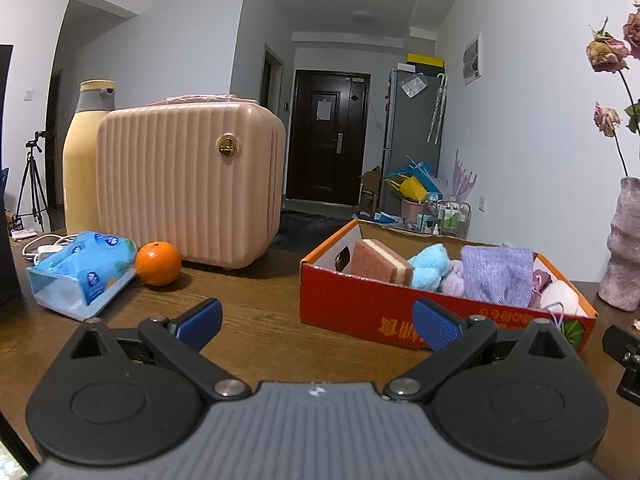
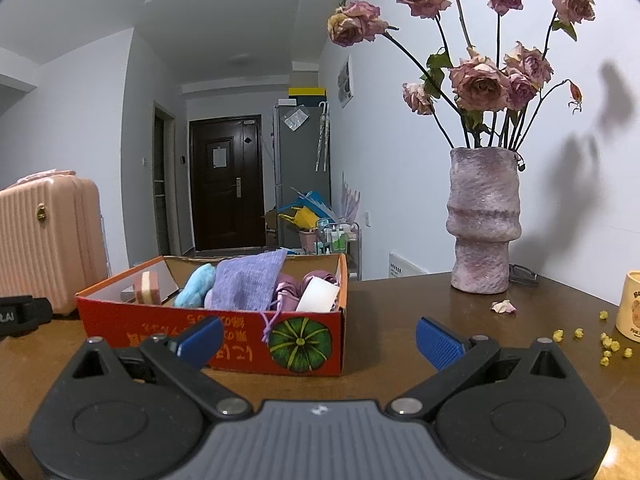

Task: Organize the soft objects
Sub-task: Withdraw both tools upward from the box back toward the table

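On the brown table (image 1: 256,312), the red cardboard box (image 1: 360,304) holds the soft things: a pink sponge (image 1: 380,266), a light blue fluffy cloth (image 1: 430,266), a lilac knitted pouch (image 1: 498,276) and a white roll (image 2: 318,296). The left gripper (image 1: 316,322) hovers low before the box, fingers spread wide and empty; the right gripper (image 2: 318,338) does likewise, its fingers apart, nothing between them. An orange (image 1: 158,263) sits beside a blue tissue pack (image 1: 82,276), just in front of a pink case (image 1: 188,184)

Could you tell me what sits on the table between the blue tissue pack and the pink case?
An orange lies between the tissue pack and the pink case, beside the pack's right edge, as the left wrist view shows.
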The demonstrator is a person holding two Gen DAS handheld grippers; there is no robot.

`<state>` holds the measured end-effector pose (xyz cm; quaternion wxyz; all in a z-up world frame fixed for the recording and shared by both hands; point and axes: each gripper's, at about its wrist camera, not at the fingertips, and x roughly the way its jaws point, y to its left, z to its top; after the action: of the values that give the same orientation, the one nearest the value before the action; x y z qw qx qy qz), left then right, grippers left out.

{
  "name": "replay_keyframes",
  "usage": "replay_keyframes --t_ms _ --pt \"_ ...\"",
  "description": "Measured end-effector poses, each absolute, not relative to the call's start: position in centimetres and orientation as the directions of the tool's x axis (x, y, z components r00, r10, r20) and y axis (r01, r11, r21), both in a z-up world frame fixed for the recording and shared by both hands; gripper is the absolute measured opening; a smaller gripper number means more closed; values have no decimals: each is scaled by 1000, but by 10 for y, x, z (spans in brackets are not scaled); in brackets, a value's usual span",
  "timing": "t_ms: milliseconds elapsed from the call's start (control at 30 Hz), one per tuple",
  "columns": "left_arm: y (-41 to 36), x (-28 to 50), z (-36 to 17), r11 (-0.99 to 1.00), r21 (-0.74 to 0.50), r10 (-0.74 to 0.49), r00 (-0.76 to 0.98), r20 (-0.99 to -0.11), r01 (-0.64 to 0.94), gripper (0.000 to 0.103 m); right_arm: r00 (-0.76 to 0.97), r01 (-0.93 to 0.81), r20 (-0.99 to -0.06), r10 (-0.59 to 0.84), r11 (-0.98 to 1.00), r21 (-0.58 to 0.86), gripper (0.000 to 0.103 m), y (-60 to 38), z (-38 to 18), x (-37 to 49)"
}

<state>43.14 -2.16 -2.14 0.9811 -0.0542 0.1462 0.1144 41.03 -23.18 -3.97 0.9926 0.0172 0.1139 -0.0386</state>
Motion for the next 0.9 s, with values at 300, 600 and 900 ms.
replay_keyframes --t_ms 300,600,900 --pt "-17 395 -22 975 -52 193 935 -297 -218 103 971 54 -232 -52 999 4 103 -232 -40 376" --pt "-15 356 -23 985 -31 156 943 -296 -172 103 971 22 -238 -25 1000 -13 103 -233 -40 337" --pt "-11 320 -24 992 1 118 949 -294 -123 103 969 -5 -248 -4 999 -35 103 -235 -40 303"
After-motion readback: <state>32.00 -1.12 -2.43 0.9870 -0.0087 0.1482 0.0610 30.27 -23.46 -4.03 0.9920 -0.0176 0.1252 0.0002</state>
